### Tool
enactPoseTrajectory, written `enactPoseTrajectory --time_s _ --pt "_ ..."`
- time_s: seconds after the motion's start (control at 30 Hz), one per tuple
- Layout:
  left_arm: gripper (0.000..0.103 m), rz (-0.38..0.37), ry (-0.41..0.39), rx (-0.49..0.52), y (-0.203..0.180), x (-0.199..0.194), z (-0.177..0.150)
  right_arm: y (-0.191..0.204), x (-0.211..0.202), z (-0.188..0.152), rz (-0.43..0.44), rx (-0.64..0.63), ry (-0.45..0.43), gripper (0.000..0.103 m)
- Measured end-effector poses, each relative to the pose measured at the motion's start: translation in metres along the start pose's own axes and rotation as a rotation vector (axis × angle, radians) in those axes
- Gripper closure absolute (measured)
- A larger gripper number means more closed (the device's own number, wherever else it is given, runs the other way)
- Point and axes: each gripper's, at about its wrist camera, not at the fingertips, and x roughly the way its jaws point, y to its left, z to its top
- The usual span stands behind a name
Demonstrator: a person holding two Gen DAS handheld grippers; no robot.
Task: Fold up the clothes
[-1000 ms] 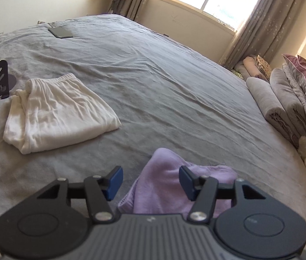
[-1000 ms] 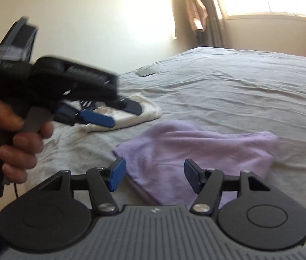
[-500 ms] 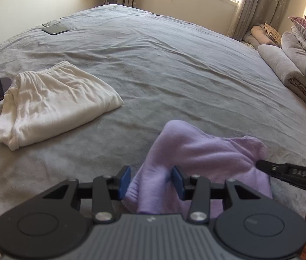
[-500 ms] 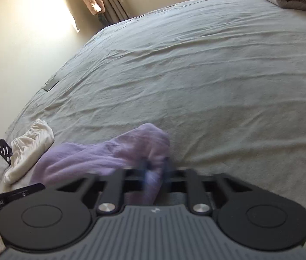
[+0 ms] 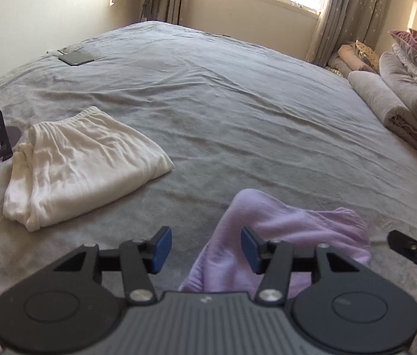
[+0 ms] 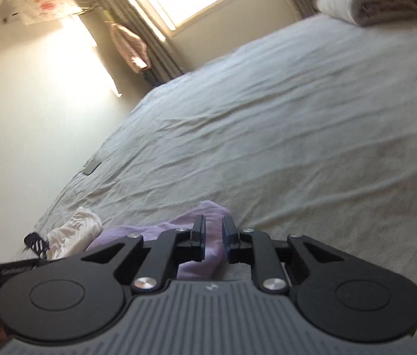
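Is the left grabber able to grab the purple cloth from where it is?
Probably yes. The left gripper is open, and the purple cloth lies right under and just past its fingers, with nothing between them. The right gripper is pinching the cloth's other end, but that leaves this end free.

the left gripper (image 5: 205, 247) hangs with jaws wide apart over the near edge of a lilac garment (image 5: 291, 230) on the grey bed (image 5: 238, 112). a folded cream garment (image 5: 81, 162) lies far left.
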Motion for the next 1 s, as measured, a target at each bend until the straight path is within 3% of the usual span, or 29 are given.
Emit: enactPoseTrajectory --time_s 0.13,0.17,0.27,0.37,0.43,0.47,0.53,0.73,0.9,1.0 --pt "0.052 0.021 0.030 0.018 -0.007 0.024 -0.005 0.037 0.012 -0.027 0.045 -0.172 0.139 0.085" --pt "0.052 0.020 0.028 0.024 -0.008 0.025 -0.006 0.039 0.017 -0.037 0.032 -0.197 0.179 0.094" --pt "0.056 -0.002 0.032 0.017 -0.001 0.021 -0.007 0.039 0.016 -0.058 -0.013 -0.253 0.229 0.100" --pt "0.055 -0.007 0.034 0.040 -0.002 0.021 -0.009 0.033 0.007 -0.056 -0.029 -0.242 0.263 0.101" --pt "0.055 -0.003 0.038 0.035 -0.004 0.021 -0.007 0.030 0.007 -0.054 -0.024 -0.241 0.270 0.098" --pt "0.055 -0.004 0.040 0.024 -0.003 0.020 -0.006 0.030 0.005 -0.053 -0.007 -0.243 0.270 0.087" --pt "0.055 -0.003 0.035 0.001 -0.001 0.016 -0.003 0.034 0.000 -0.048 0.020 -0.256 0.250 0.084" --pt "0.055 -0.066 -0.134 0.062 -0.016 -0.016 -0.001 0.039 0.013 -0.010 0.062 -0.262 0.127 0.081" --pt "0.055 -0.031 -0.091 0.143 -0.029 0.002 -0.013 0.026 0.068 -0.013 -0.012 -0.282 0.231 0.082" --pt "0.053 -0.005 -0.057 0.192 -0.037 0.015 -0.021 0.011 0.067 -0.018 0.003 -0.219 0.193 0.082"
